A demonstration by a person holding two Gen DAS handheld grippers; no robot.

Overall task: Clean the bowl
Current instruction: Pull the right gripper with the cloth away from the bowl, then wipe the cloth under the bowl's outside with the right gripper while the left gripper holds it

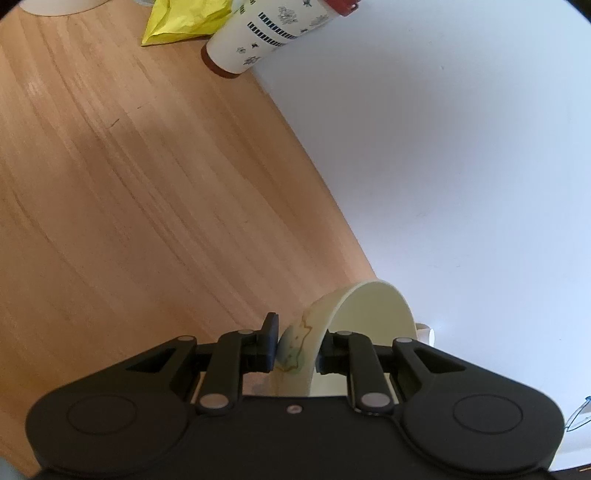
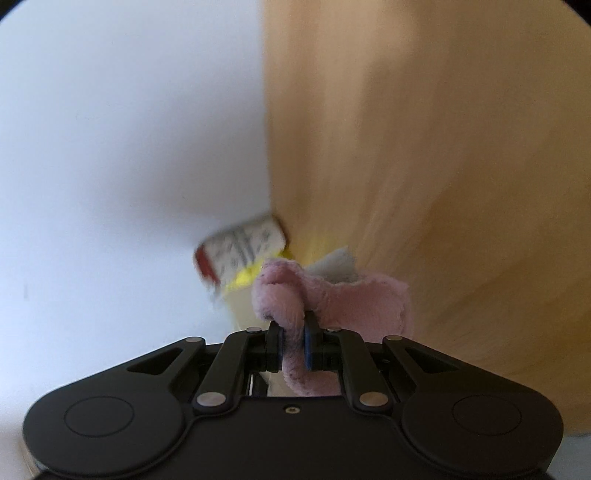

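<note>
A cream bowl (image 1: pixel 373 314) with a brown and green drawing on its outer wall stands on edge in my left gripper (image 1: pixel 297 349), which is shut on its rim; one finger is outside, the other inside the bowl. The bowl hangs above the line where the wooden table (image 1: pixel 129 192) meets a white surface (image 1: pixel 461 147). In the blurred right wrist view my right gripper (image 2: pixel 293 350) is shut on a pink fluffy cloth (image 2: pixel 332 299), which bulges out above the fingers. The bowl does not show in the right wrist view.
A white patterned cup (image 1: pixel 273 33) with red ends lies on its side at the far edge, next to a yellow crumpled bag (image 1: pixel 181 22). The same cup (image 2: pixel 240 247) and a yellow patch (image 2: pixel 243 277) show blurred beyond the cloth.
</note>
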